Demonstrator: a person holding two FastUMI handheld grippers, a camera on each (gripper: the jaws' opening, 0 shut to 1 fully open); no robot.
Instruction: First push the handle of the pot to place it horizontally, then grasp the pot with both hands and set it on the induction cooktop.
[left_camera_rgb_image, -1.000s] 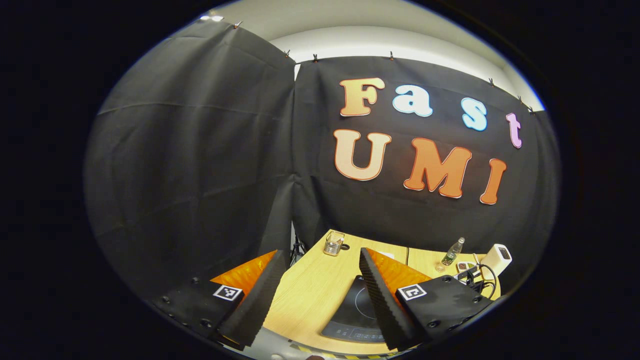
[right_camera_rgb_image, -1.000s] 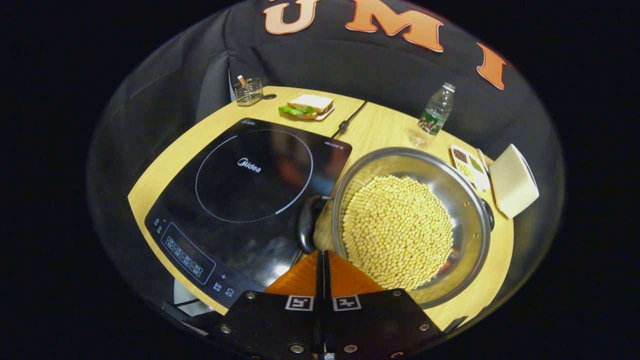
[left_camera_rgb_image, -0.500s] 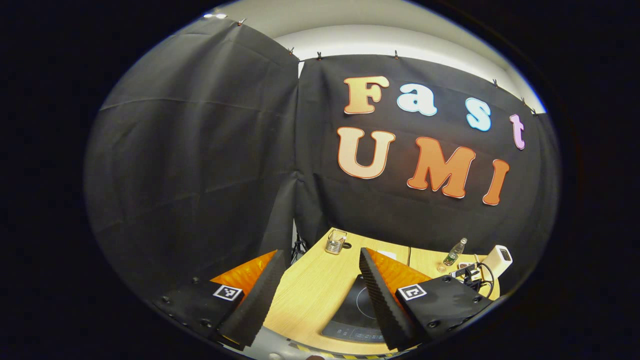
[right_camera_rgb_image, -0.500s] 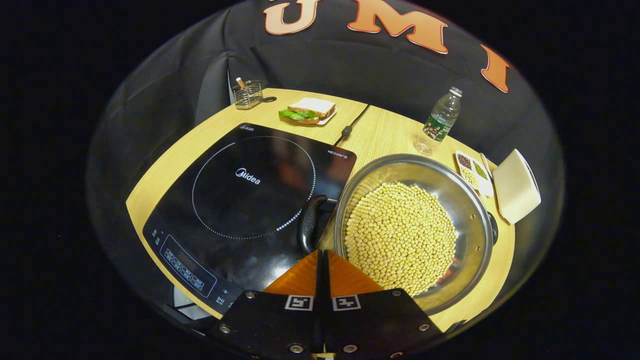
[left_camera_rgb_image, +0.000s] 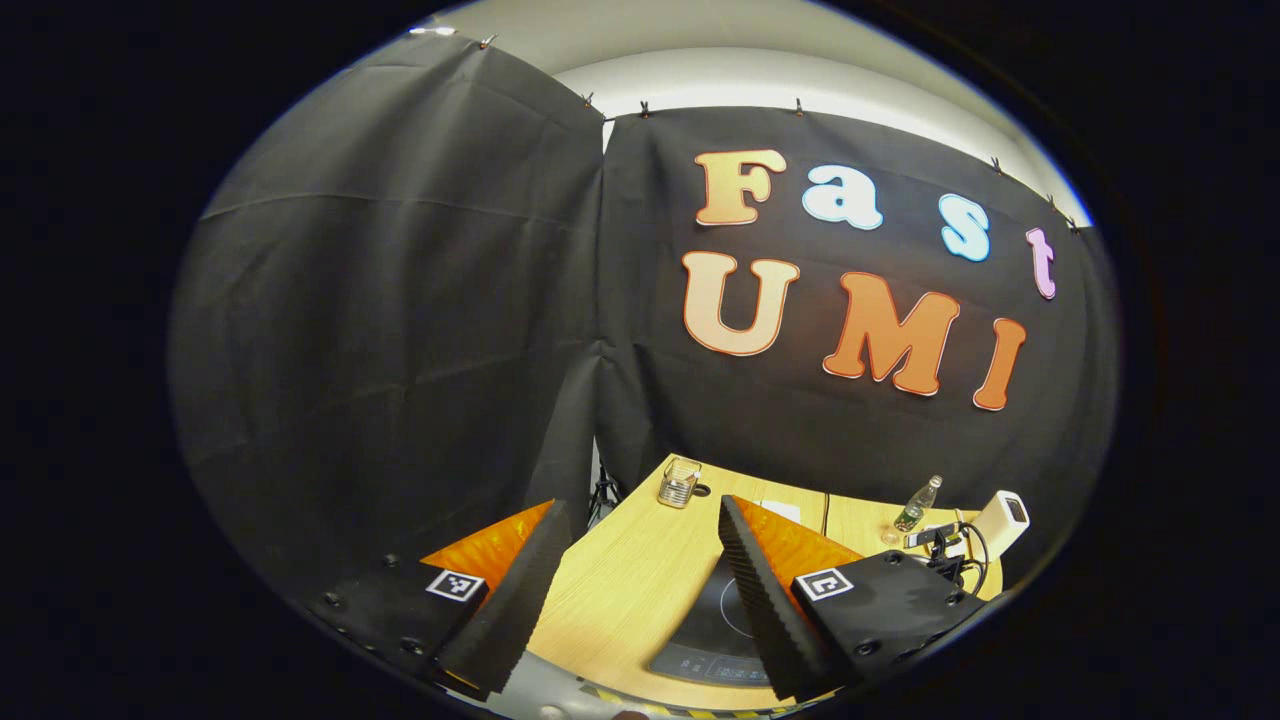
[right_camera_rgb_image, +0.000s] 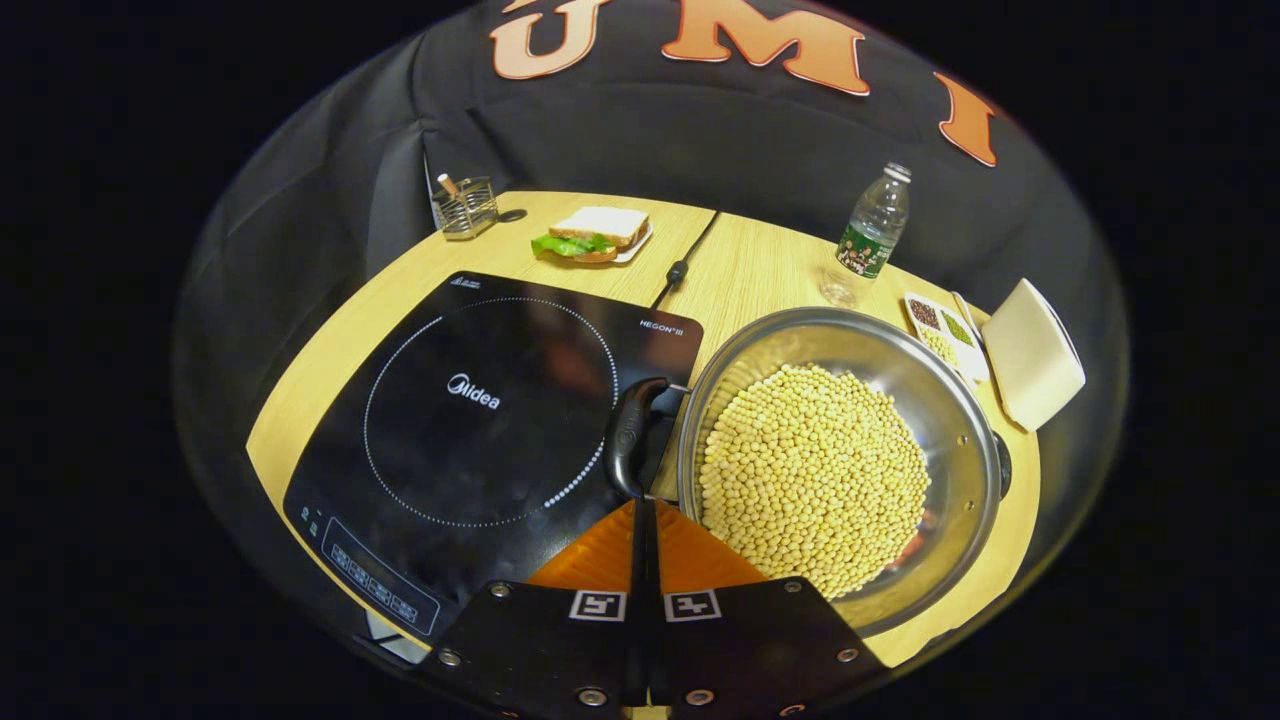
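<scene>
Left claw (left_camera_rgb_image: 635, 585) held high above desk (left_camera_rgb_image: 625, 575), fingers wide apart, nothing between. Induction cooktop (left_camera_rgb_image: 715, 640) partly visible between and behind right finger, dark glass, control strip at near edge. Wire holder (left_camera_rgb_image: 679, 483) at far desk corner, upright. Clear bottle (left_camera_rgb_image: 917, 504) standing far right, white box (left_camera_rgb_image: 1003, 516) just beside. Cable cluster (left_camera_rgb_image: 950, 545) near box. Black cloth wall behind.

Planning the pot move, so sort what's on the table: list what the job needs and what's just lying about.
For the job:
pot of beans
pot handle
induction cooktop
right tongs, shut
left tongs, open

Lying about:
sandwich
water bottle
wire holder
spice dish
white box
</scene>
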